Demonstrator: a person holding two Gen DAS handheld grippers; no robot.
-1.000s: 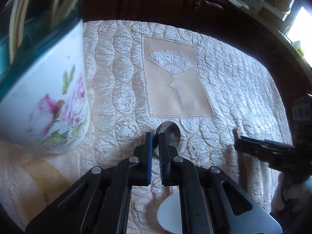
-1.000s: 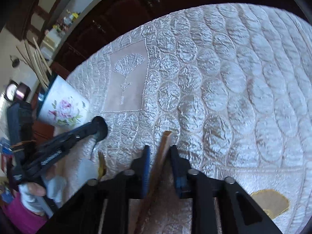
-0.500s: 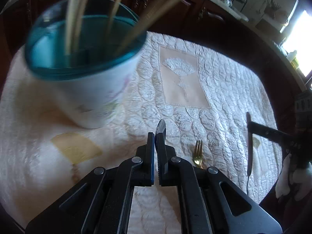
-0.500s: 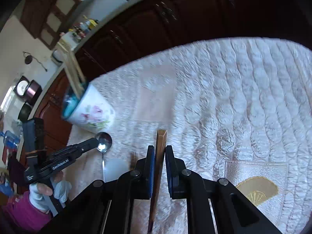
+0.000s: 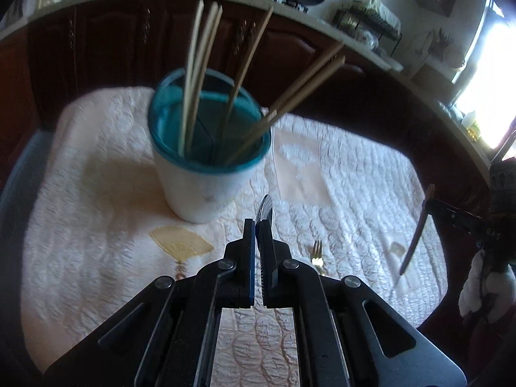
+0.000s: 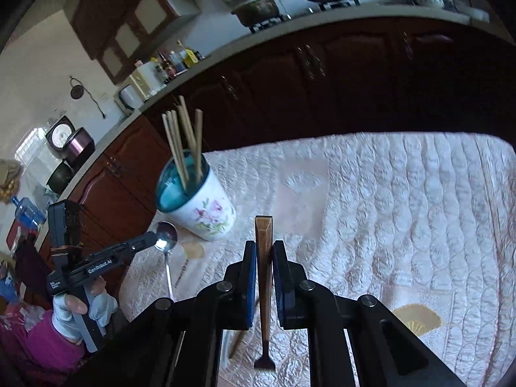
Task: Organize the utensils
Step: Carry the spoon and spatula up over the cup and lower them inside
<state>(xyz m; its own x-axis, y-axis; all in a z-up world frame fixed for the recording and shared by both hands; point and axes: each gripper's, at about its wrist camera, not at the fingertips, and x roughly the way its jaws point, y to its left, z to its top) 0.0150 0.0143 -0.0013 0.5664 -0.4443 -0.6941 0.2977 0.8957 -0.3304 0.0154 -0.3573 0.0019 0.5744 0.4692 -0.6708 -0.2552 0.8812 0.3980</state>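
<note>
Across the table I see the quilted cream cloth, and on it the floral holder with its teal rim, chopsticks standing inside. My right gripper is clamped on a wooden utensil, held upright above the cloth. My left gripper pinches a metal spoon, bowl up, just beside the holder. Smallest, a gold fork lies on the cloth near the left gripper.

A quilted cream tablecloth lies before dark wooden cabinets.
</note>
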